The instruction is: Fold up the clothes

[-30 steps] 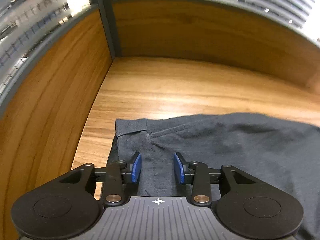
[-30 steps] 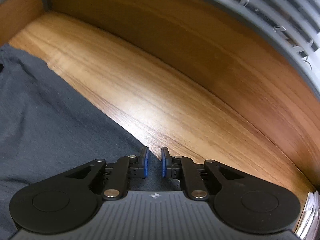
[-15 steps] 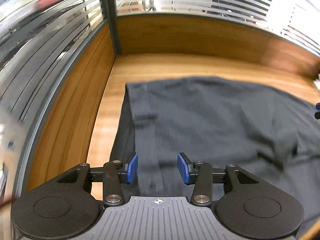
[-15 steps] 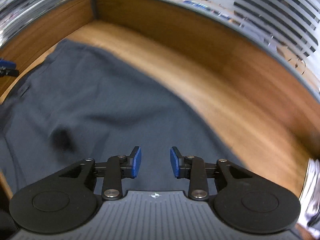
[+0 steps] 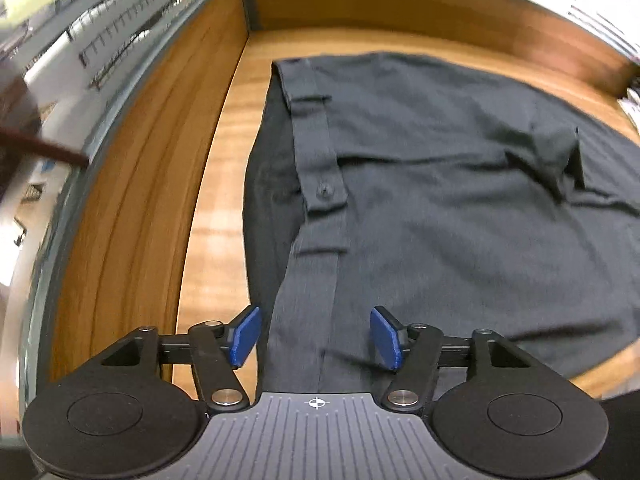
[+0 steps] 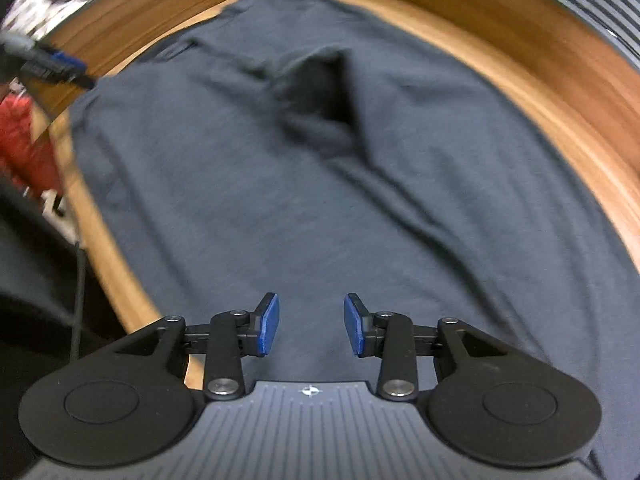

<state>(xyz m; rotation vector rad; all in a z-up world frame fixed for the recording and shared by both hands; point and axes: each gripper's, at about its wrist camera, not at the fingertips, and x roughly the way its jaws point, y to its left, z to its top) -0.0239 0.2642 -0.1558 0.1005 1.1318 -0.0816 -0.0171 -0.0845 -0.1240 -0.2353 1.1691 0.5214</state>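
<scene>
A dark grey garment (image 5: 420, 184) lies spread on the wooden table, with a buttoned strip (image 5: 324, 192) running along its left part. My left gripper (image 5: 316, 338) is open and empty, raised above the garment's near left end. In the right wrist view the same garment (image 6: 320, 184) fills the middle, with a raised fold (image 6: 320, 92) near its centre. My right gripper (image 6: 311, 324) is open and empty above its near end. The left gripper's blue tip (image 6: 64, 65) shows blurred at the far left of the right wrist view.
The wooden table (image 5: 216, 184) has raised wooden walls (image 5: 136, 184) on the left and back, topped by glass with blinds. The table's near edge (image 6: 116, 264) shows at left in the right wrist view, with a red object (image 6: 24, 140) and dark shapes beyond it.
Both grippers have lifted up and pulled back from the garment. Both jaws have opened wider; the right one was nearly shut a second ago. Much more of the garment shows.
</scene>
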